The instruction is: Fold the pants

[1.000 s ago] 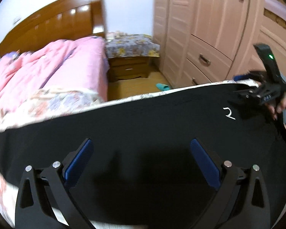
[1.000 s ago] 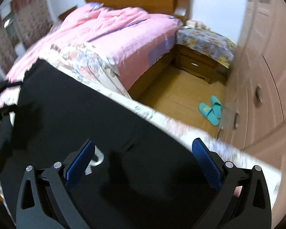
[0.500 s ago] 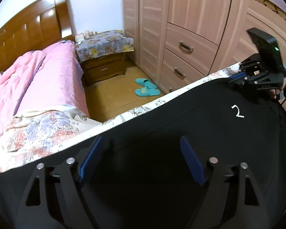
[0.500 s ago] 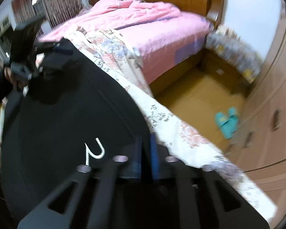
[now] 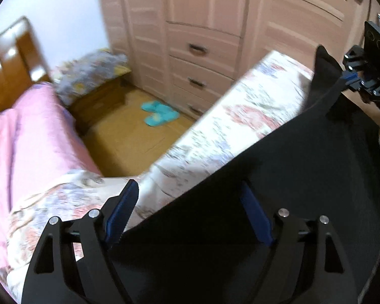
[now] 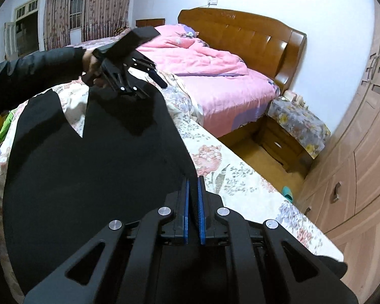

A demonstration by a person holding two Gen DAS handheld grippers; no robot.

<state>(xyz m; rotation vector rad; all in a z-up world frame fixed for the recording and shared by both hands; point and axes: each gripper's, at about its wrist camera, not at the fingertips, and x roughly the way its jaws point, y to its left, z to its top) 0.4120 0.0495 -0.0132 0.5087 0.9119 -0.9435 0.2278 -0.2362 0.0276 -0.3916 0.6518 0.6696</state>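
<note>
pants black | sheet floral white-pink | quilt pink | slippers turquoise

R gripper clamped pants, lifted.

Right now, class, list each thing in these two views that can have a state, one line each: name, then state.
Black fabric pants: spread on the floral bedsheet, one edge lifted.
Right gripper: shut on the pants' edge.
Left gripper: open, holding nothing.
Wooden wardrobe drawers: closed.
Pink quilt: rumpled on the bed.
Teal slippers: together on the floor.
</note>
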